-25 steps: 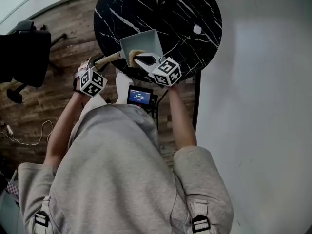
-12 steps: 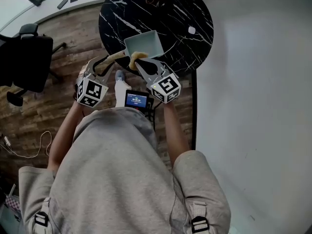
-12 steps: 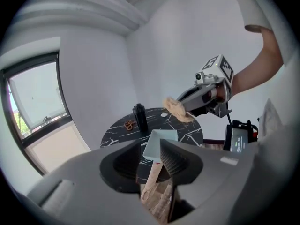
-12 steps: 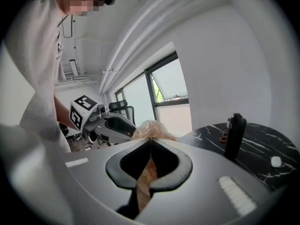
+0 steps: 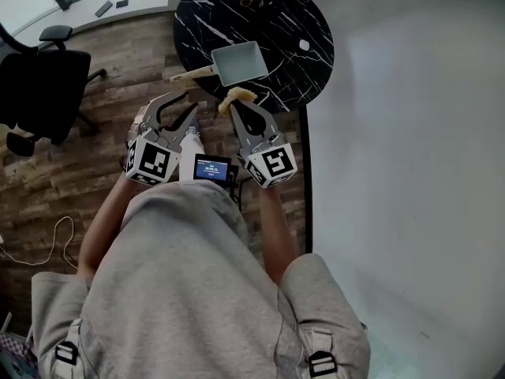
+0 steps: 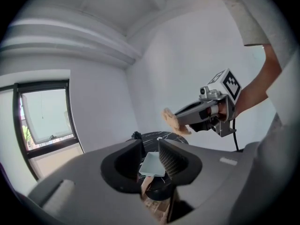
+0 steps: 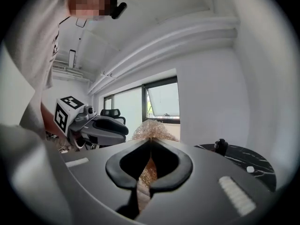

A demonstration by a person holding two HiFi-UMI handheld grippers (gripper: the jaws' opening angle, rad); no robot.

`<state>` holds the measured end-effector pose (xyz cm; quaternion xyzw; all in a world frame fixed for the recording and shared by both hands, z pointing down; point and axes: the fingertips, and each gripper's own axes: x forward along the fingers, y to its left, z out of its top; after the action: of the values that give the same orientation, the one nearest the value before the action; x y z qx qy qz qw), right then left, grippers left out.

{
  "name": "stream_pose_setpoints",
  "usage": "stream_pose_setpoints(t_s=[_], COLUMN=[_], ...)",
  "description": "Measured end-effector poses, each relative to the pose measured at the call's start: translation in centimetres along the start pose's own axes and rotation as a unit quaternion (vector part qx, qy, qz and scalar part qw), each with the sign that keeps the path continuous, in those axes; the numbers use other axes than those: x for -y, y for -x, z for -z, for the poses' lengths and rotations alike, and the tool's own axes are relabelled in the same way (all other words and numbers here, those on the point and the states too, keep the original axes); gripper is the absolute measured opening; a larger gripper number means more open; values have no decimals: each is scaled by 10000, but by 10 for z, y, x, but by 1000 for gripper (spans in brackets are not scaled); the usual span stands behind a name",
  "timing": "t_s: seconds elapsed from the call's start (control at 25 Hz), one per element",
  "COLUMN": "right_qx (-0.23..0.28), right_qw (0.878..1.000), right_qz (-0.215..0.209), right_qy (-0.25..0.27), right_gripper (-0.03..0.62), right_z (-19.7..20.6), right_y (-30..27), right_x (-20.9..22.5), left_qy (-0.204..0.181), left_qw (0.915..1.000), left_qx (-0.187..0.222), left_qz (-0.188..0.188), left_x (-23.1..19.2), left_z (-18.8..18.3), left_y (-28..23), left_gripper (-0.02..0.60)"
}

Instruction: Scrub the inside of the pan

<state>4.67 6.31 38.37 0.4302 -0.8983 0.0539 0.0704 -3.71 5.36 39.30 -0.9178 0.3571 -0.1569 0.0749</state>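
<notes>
The right gripper pinches a soft scrubber; the left gripper, its empty jaws just narrowing, stands parted. The stiff, probably light pan looks best steadied by its handle.

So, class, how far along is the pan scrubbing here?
Looks done: the pan sits on the table, no gripper touching it; its cleanness can't be judged. In hand: the right gripper is shut on the scrubber, clear of the pan; the left gripper has nothing between its jaws, which have just been closing. Left: probably setting the scrubber down.
</notes>
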Motion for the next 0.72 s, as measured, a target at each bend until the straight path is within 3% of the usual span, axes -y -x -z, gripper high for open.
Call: stream_pose_setpoints(t_s=[0.24, 0.44, 0.72], right_qx=[188, 359, 596], right_qw=[9991, 9957, 9863], right_qz=[270, 660, 1316], right_qy=[281, 544, 801], right_gripper=[25, 25, 25], right_z=[-12, -21, -40], right_y=[40, 71, 118], right_x=[-78, -124, -149], left_qy=[-183, -108, 694], left_qw=[9995, 9986, 9898], left_qx=[239, 483, 1068], left_qz=[-3, -158, -644], left_x=[32, 41, 46], left_z=[-8, -13, -38], left_y=[79, 132, 180], left_gripper=[87, 61, 8])
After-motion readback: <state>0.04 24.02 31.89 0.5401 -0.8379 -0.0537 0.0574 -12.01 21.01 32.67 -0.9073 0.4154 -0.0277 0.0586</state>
